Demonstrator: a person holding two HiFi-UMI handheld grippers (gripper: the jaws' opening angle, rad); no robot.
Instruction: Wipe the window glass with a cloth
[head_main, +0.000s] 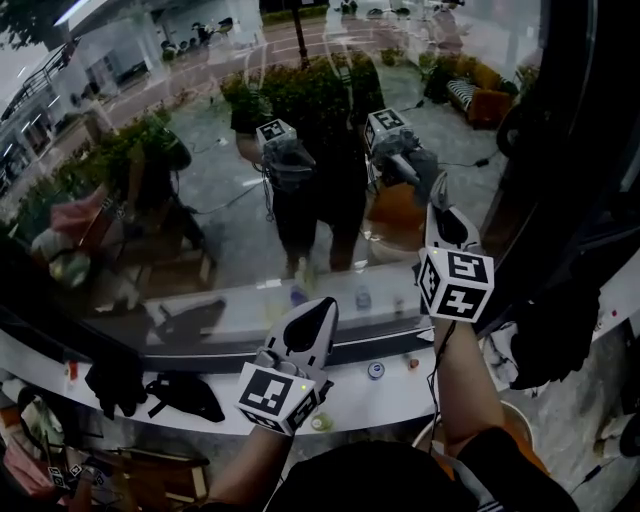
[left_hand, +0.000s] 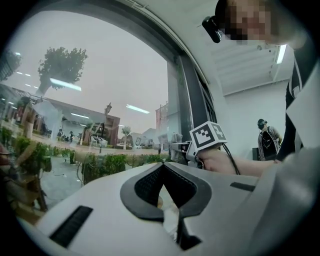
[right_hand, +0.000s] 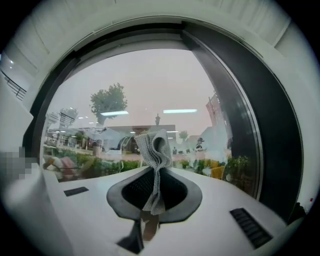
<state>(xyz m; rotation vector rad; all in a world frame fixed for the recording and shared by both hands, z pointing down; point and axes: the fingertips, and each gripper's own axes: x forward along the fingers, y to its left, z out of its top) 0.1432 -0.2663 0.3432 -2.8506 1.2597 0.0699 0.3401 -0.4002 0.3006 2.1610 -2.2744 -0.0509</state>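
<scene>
The window glass (head_main: 200, 200) fills the upper head view and mirrors me and both grippers. My right gripper (head_main: 438, 205) is raised to the pane, shut on a grey knitted cloth (right_hand: 154, 150) that sticks up out of its jaws toward the glass (right_hand: 150, 85). Whether the cloth touches the pane I cannot tell. My left gripper (head_main: 318, 322) hangs lower and to the left, short of the glass, shut with nothing in it. In the left gripper view the jaws (left_hand: 165, 200) meet in a closed line, and the right gripper's marker cube (left_hand: 207, 136) shows beyond them beside the glass (left_hand: 100, 90).
A dark window frame (head_main: 575, 150) runs down the right side. Below the pane lies a white sill (head_main: 400, 395) with small round items (head_main: 376, 370) and black objects (head_main: 185, 395) on it. A person (left_hand: 268, 140) stands far back in the room.
</scene>
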